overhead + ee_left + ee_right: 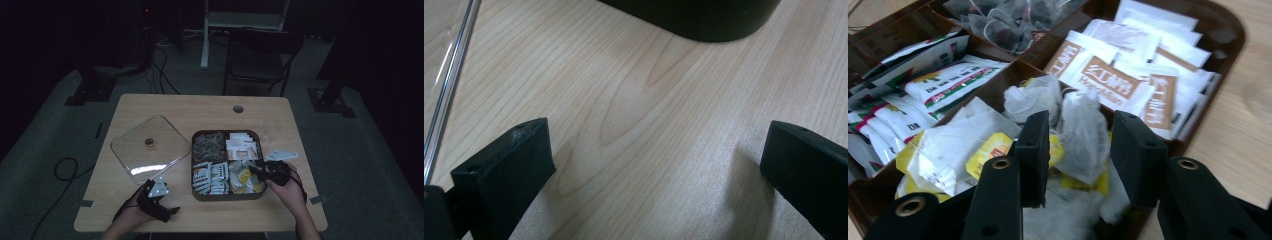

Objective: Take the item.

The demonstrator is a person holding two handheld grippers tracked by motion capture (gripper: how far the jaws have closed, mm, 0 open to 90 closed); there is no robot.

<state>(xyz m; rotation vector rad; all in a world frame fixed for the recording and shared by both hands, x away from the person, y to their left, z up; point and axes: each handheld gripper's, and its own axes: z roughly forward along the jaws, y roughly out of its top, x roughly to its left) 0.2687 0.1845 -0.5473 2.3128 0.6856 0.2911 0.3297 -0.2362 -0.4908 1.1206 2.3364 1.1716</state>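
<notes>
Hovering over the near right compartment of the brown tray [197, 192], the right gripper [1079, 150] has its jaws partly closed around a white tea bag [1083, 137], which hangs between them; whether the pads press on it I cannot tell. Yellow-tagged tea bags [960, 155] lie below it in the same compartment. The left gripper [654, 165] rests low over the bare wooden table [634, 100], jaws spread wide, beside the clear lid [150, 147].
</notes>
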